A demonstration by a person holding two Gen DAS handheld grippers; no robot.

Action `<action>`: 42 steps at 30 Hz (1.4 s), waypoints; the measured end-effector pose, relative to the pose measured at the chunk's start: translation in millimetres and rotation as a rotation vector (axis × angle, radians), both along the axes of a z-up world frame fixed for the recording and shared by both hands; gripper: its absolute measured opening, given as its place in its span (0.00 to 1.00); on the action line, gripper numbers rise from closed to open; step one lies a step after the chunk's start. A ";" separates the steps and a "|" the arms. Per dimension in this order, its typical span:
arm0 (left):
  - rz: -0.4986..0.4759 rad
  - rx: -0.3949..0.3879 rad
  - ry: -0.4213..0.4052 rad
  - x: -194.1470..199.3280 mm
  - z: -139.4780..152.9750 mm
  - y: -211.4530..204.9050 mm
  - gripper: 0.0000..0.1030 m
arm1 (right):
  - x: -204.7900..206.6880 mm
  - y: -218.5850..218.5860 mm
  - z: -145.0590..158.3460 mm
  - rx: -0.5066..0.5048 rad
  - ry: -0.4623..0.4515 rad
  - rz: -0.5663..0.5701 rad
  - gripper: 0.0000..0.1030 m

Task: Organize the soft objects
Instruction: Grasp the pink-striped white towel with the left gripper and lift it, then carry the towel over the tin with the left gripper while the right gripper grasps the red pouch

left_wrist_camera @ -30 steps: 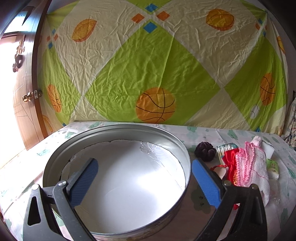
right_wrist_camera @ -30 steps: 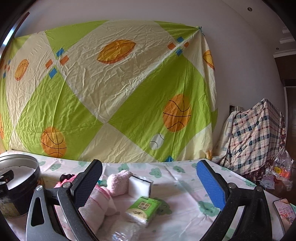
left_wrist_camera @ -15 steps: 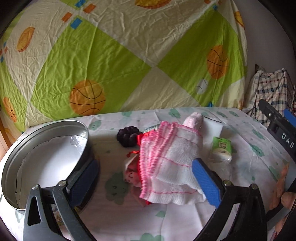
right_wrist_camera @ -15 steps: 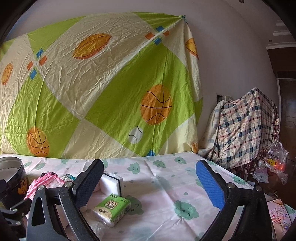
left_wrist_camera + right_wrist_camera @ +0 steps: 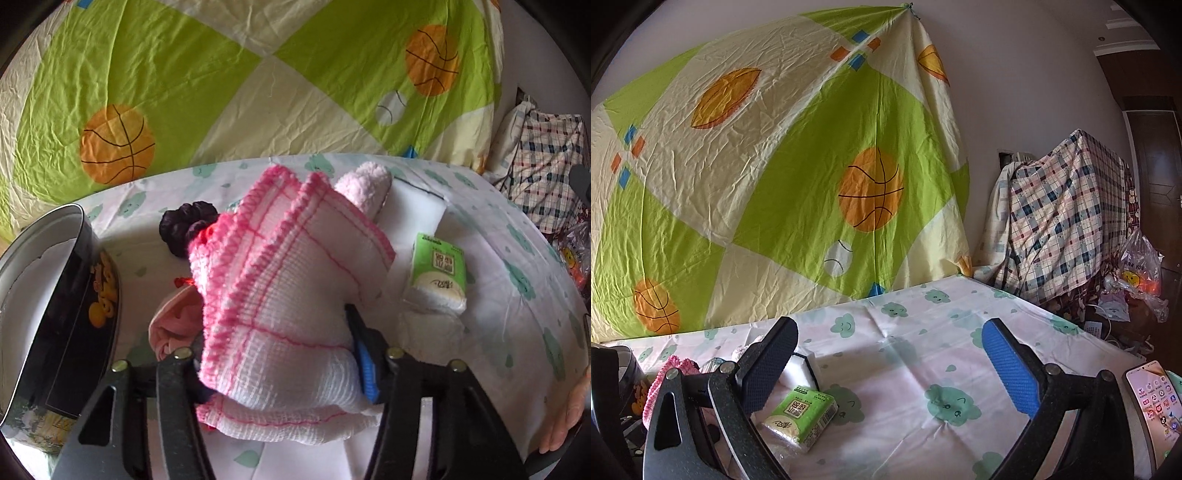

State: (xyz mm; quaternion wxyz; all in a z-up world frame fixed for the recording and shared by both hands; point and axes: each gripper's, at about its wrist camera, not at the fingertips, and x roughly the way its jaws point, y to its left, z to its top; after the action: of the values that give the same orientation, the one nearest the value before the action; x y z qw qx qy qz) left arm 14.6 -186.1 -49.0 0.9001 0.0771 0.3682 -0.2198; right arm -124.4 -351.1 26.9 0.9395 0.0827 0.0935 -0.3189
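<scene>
1. Your left gripper [image 5: 284, 354] has just been closing and now pinches the white cloth with pink stitched edging [image 5: 291, 295]; the blue pad on the right presses its near end, while the left pad is hidden behind the folds.
2. The cloth lies in the middle of the cloud-print table cover [image 5: 491, 258], draped over a pink and red bundle [image 5: 173, 325] (what that bundle is, you can't tell from here).
3. A dark scrunchie-like ruffle [image 5: 184, 225] sits just behind the cloth, and a fluffy pink piece [image 5: 365, 184] pokes out at the far side beside a white sponge block [image 5: 413, 210].
4. The green tissue pack [image 5: 436, 273] lies right of the cloth, apart from it.
5. The round metal tin [image 5: 70, 295] stands at the left, near the cloth.
6. Your right gripper [image 5: 886, 365] hangs with jaws spread wide and nothing between them, above the table cover.
</scene>
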 end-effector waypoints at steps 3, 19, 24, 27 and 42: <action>-0.010 -0.058 -0.012 -3.3 5.6 10.0 0.36 | -0.1 0.3 -0.2 -0.006 -0.006 -0.001 0.98; -0.030 -0.293 -0.124 -26.2 63.8 100.4 0.22 | 8.7 4.0 -6.6 -0.001 0.040 0.039 0.98; 0.026 -0.265 -0.191 -30.7 73.4 126.5 0.22 | 14.5 17.5 -8.8 0.014 0.040 0.160 0.98; 0.048 -0.264 -0.214 -31.6 76.2 141.2 0.22 | 21.9 37.2 -10.6 0.040 0.043 0.295 0.97; 0.158 -0.248 -0.204 -18.0 68.4 214.8 0.22 | 122.3 138.3 -73.9 0.201 0.568 0.568 0.57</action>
State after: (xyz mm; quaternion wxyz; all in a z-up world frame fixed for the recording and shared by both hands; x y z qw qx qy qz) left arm -3.4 28.7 19.4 0.9499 -0.0415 0.2498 -0.1831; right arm -2.1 -212.9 -47.0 0.9143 0.0538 0.3989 -0.0463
